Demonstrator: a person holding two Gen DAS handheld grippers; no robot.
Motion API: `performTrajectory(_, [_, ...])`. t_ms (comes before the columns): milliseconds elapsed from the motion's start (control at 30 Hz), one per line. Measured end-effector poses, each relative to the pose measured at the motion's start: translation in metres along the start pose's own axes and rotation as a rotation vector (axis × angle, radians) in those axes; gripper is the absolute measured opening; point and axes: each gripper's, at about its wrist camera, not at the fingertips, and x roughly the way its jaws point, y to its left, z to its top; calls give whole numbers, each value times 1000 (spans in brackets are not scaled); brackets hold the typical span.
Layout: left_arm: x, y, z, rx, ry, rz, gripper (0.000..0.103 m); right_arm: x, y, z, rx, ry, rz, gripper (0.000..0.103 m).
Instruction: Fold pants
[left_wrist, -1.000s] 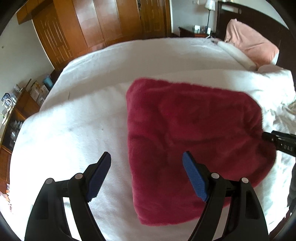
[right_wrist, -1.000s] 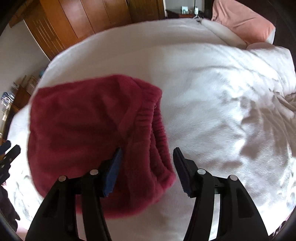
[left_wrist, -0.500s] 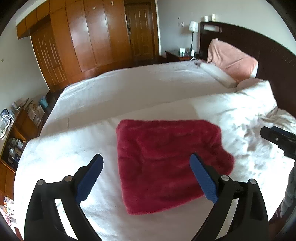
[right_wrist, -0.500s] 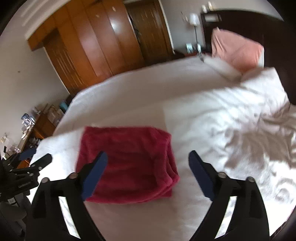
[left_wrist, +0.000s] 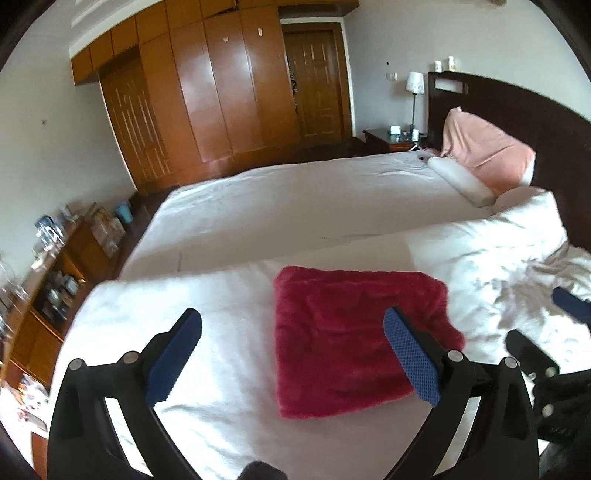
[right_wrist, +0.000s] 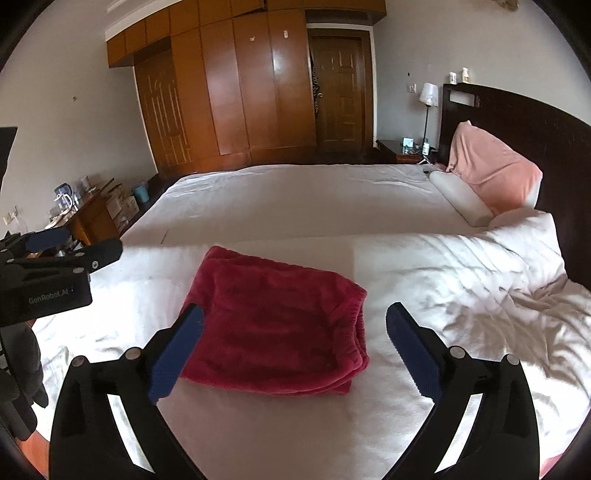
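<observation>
So both claws are wide apart right now with nothing in either of them. My left gripper (left_wrist: 293, 352) has its blue pads (left_wrist: 173, 356) spread, hanging above the bed, and only white duvet plus a slice of red shows in the gap. The right-hand pad overlaps the near right edge of the pants (left_wrist: 351, 339) in that view, but it's clearly up in the air, not touching. Same story on my right gripper (right_wrist: 293, 350): jaws released, pads apart, and the pants (right_wrist: 277, 325) sit straight ahead and below, framed between the two fingers, well clear of them

The pants themselves are a fuzzy dark red bundle, folded into a roughly square stack, lying flat on the white duvet (right_wrist: 258, 435) near the bed's closer side. From the right wrist I can see the elastic waistband layers stacked along the right edge of the bundle. From the left wrist it's the smooth folded face, with the bundle sitting right of centre

Each cam catches the other claw at its edge: the left one pokes in at the left of the right view, with a dark glove (right_wrist: 18, 369) below it

Further out there's a pink pillow (right_wrist: 495, 173) against the dark headboard (right_wrist: 535, 125), a lamp (right_wrist: 428, 96) on the nightstand, and a big wooden wardrobe (right_wrist: 221, 92) along the back wall
</observation>
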Motion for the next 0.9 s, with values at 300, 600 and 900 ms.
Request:
performTrajectory(300, [1, 6, -10, -25, 42, -23, 98, -3, 21, -1, -54, -4, -2, 100])
performTrajectory(600, [9, -1, -15, 16, 74, -8, 98, -1, 28, -3, -71, 4, -9, 100])
performTrajectory(900, [19, -3, -17, 19, 90, -14, 98, 6, 29, -6, -72, 18, -16, 100])
